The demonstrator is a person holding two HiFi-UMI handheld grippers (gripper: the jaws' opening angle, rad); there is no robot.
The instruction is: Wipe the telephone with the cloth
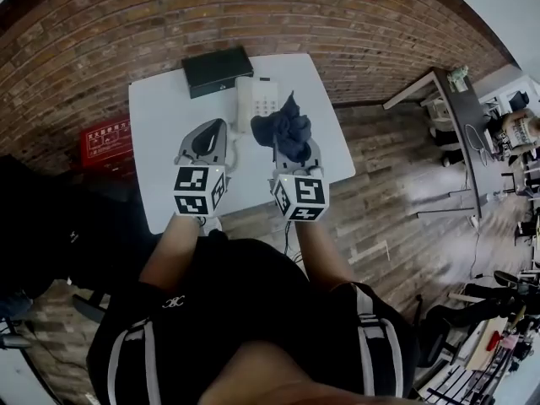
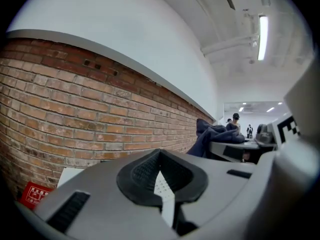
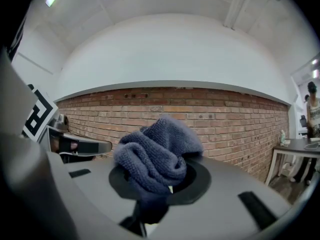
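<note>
A white telephone (image 1: 257, 99) lies near the far side of the white table (image 1: 160, 125). A sliver of its keypad (image 2: 161, 183) shows through the slit between the left jaws. My right gripper (image 1: 293, 148) hovers just in front of the phone, raised and shut on a bunched dark blue cloth (image 1: 287, 129) that sticks up out of the jaws. In the right gripper view the cloth (image 3: 157, 151) fills the right gripper (image 3: 165, 184). My left gripper (image 1: 221, 126) is beside it, left of the phone, its jaws shut with nothing held (image 2: 161, 156). From the left gripper view the cloth (image 2: 215, 133) hangs at the right.
A black box (image 1: 217, 68) sits at the table's far edge behind the phone. A brick wall (image 1: 101, 24) runs right behind the table. A red crate (image 1: 107, 140) stands on the floor to the left. A desk (image 1: 460, 116) and office gear are far right.
</note>
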